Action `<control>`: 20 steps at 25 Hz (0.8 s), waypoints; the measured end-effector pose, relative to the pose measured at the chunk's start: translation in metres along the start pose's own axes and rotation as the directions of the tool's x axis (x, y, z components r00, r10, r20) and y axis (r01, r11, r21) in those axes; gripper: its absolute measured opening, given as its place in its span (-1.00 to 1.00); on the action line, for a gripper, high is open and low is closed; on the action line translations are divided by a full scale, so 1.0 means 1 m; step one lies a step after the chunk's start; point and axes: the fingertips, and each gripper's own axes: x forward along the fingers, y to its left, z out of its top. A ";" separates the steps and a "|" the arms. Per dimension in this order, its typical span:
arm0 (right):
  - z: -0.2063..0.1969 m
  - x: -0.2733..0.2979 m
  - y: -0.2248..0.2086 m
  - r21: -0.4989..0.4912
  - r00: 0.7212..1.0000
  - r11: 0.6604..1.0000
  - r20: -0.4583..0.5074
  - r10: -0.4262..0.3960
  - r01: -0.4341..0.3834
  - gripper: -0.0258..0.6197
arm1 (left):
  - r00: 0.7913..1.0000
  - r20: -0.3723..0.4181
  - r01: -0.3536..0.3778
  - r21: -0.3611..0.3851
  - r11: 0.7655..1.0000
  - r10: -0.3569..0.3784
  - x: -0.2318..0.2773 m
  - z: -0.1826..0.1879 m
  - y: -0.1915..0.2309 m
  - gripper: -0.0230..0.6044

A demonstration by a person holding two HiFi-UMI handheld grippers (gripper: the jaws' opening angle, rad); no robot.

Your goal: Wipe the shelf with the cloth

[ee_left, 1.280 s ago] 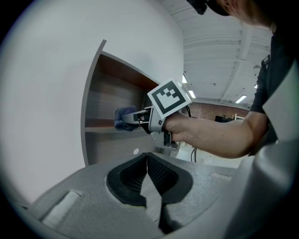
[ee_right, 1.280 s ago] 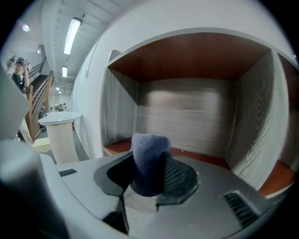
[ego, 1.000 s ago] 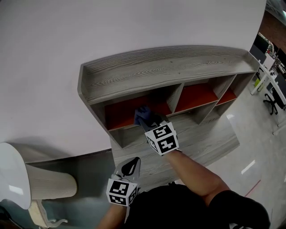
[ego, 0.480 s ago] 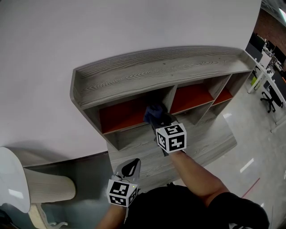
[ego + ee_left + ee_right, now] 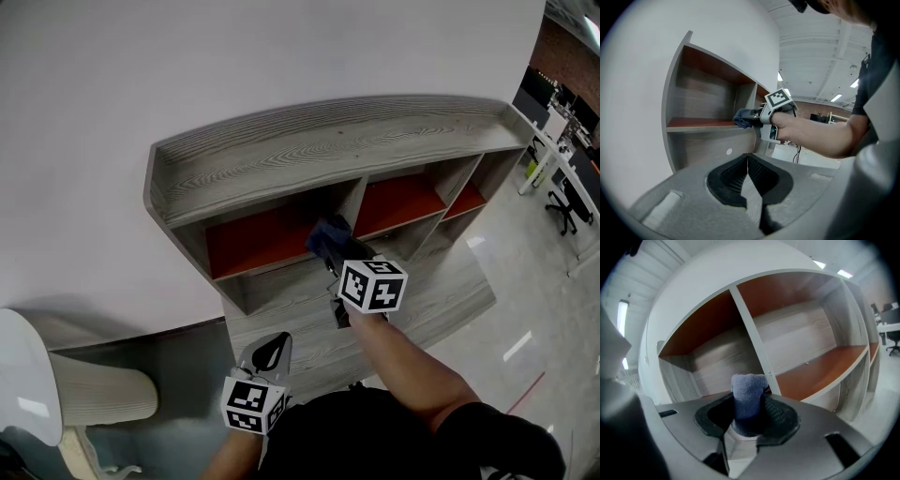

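The grey wood shelf unit (image 5: 309,150) has red-orange compartment floors (image 5: 253,239). My right gripper (image 5: 330,251) is shut on a blue cloth (image 5: 326,234), at the right end of the left compartment beside the divider (image 5: 349,202). In the right gripper view the cloth (image 5: 749,394) stands up between the jaws, with the divider (image 5: 750,333) just behind it. My left gripper (image 5: 270,352) hangs low near my body, shut with nothing in it; its own view shows the jaws (image 5: 747,173) touching and the right gripper (image 5: 764,117) with the cloth (image 5: 743,118) at the shelf.
A white wall (image 5: 234,66) rises behind the shelf. A lower grey board (image 5: 431,300) runs along the front. A white chair (image 5: 37,375) stands at the left. Desks and office chairs (image 5: 572,159) sit at the far right on a glossy floor.
My right gripper has slid the cloth to the right along the left compartment's floor, from its middle to the divider. The left gripper has stayed put.
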 end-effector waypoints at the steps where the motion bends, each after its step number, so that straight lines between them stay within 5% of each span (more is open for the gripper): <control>1: 0.001 0.000 -0.001 0.055 1.000 0.998 0.010 0.011 -0.011 -0.47 | 1.000 0.001 0.000 0.001 1.000 0.000 -0.001 0.000 -0.001 -0.89; 8: 0.012 -0.002 -0.002 0.389 0.991 0.913 0.099 0.087 -0.119 -0.47 | 1.000 0.002 0.004 0.004 1.000 -0.004 -0.004 0.000 -0.004 -0.89; 20: 0.050 -0.004 0.015 0.439 0.974 0.877 0.187 0.124 -0.196 -0.47 | 1.000 0.012 -0.007 0.001 1.000 0.007 -0.008 0.002 -0.001 -0.89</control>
